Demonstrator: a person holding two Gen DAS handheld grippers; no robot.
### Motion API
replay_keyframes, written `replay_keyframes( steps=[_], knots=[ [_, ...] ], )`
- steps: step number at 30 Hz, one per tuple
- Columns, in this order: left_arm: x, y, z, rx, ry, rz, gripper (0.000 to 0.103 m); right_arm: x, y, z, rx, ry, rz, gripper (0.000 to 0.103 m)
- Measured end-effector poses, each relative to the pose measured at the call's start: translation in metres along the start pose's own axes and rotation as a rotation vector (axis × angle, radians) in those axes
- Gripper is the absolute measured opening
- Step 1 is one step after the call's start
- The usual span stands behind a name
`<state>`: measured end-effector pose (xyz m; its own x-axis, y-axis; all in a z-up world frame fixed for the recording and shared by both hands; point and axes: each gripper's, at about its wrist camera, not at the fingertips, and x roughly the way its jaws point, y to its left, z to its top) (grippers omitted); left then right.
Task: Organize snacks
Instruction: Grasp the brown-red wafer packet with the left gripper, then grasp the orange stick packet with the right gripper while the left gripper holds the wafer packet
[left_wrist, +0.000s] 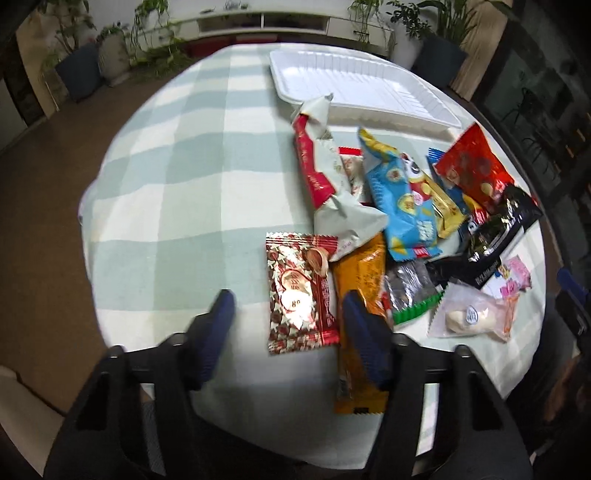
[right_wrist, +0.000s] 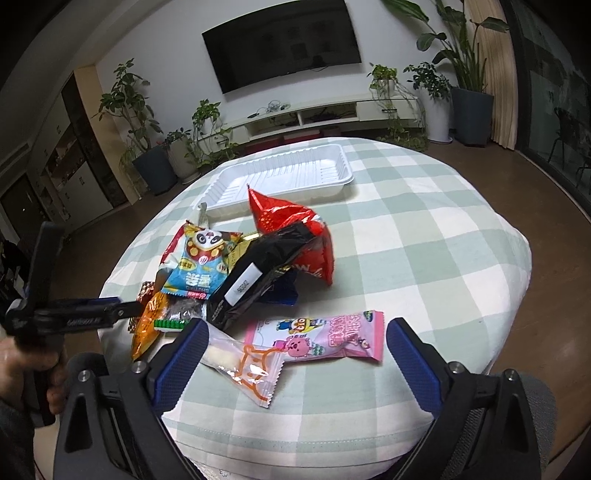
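Gripper in my left hand (left_wrist: 288, 332) hangs low over the near edge of the checked tablecloth (left_wrist: 184, 166), its blue pads parted and holding nothing. Between the pads lies the red star-printed packet (left_wrist: 301, 291), flat and apart from the heap, so I judge it the easy first pick. My right pad sits over the orange packet (left_wrist: 360, 295), which runs back under the gripper. Beyond them the snacks are piled loosely: a long red-and-white wrapper (left_wrist: 317, 166), the blue panda bag (left_wrist: 400, 206), a red bag (left_wrist: 471, 166), a black pouch (left_wrist: 498, 229) and a clear bun packet (left_wrist: 472, 314). The white plastic tray (left_wrist: 369, 62) waits at the far side with nothing in it, so nothing looks sorted yet. My wrist tips forward and down, fingers pointing across the table.

From the right wrist, my right gripper (right_wrist: 295, 354) is spread wide, also holding nothing, level with the table edge and aimed at the tray (right_wrist: 221, 188). The pink cartoon packet (right_wrist: 325, 336) and the clear bun packet (right_wrist: 243, 362) lie between its pads, nearest to me, which suits a straight approach. Behind them the black pouch (right_wrist: 258, 273) leans on the red bag (right_wrist: 295, 229), beside the panda bag (right_wrist: 201, 262). At the left edge my left hand (right_wrist: 26, 376) grips the other tool's handle, its fingers reaching in over the orange packet (right_wrist: 147, 328).
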<state>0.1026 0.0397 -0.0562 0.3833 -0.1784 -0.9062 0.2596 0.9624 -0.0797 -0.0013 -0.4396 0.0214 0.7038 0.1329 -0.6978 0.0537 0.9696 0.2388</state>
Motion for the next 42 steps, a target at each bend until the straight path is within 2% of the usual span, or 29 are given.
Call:
replay_keyframes(
  steps=[1, 6, 12, 15, 16, 20, 23, 28, 31, 33, 35, 37, 42],
  knots=[
    [0.005, 0.003, 0.003, -0.006, 0.017, -0.001, 0.049, 0.000, 0.001, 0.000, -0.004, 0.001, 0.001, 0.098],
    [0.019, 0.001, 0.006, 0.029, 0.058, 0.025, 0.049, 0.003, 0.002, 0.000, -0.005, 0.011, 0.004, 0.098],
    [0.027, -0.002, 0.011, 0.062, 0.055, 0.029, 0.049, 0.007, 0.005, 0.002, -0.020, 0.024, 0.016, 0.097],
    [0.029, -0.004, 0.016, 0.093, 0.055, 0.020, 0.039, 0.007, 0.006, 0.002, -0.023, 0.028, 0.022, 0.095],
    [0.030, -0.004, 0.017, 0.105, 0.054, 0.015, 0.031, 0.007, 0.006, 0.002, -0.024, 0.030, 0.024, 0.095],
    [0.028, -0.011, 0.016, 0.138, 0.051, 0.009, 0.022, 0.005, 0.007, 0.002, -0.026, 0.029, 0.026, 0.093],
    [0.025, -0.011, 0.015, 0.134, 0.038, -0.008, 0.019, 0.005, 0.008, 0.003, -0.036, 0.030, 0.032, 0.089],
    [0.020, 0.000, 0.010, 0.093, 0.010, -0.035, 0.018, 0.006, 0.016, 0.003, -0.057, 0.058, 0.063, 0.079],
    [0.014, 0.014, 0.003, 0.041, -0.014, -0.068, 0.018, 0.008, 0.029, 0.002, -0.062, 0.086, 0.105, 0.077],
    [0.005, 0.026, -0.002, -0.002, -0.039, -0.100, 0.018, 0.011, 0.044, 0.000, -0.059, 0.118, 0.169, 0.077],
    [-0.005, 0.036, -0.008, -0.045, -0.068, -0.136, 0.018, 0.021, 0.062, -0.001, -0.025, 0.189, 0.289, 0.077],
    [-0.014, 0.045, -0.015, -0.088, -0.095, -0.166, 0.018, 0.033, 0.081, -0.002, -0.030, 0.248, 0.358, 0.074],
    [-0.029, 0.059, -0.037, -0.154, -0.143, -0.222, 0.018, 0.065, 0.129, -0.004, -0.094, 0.334, 0.363, 0.065]
  ],
)
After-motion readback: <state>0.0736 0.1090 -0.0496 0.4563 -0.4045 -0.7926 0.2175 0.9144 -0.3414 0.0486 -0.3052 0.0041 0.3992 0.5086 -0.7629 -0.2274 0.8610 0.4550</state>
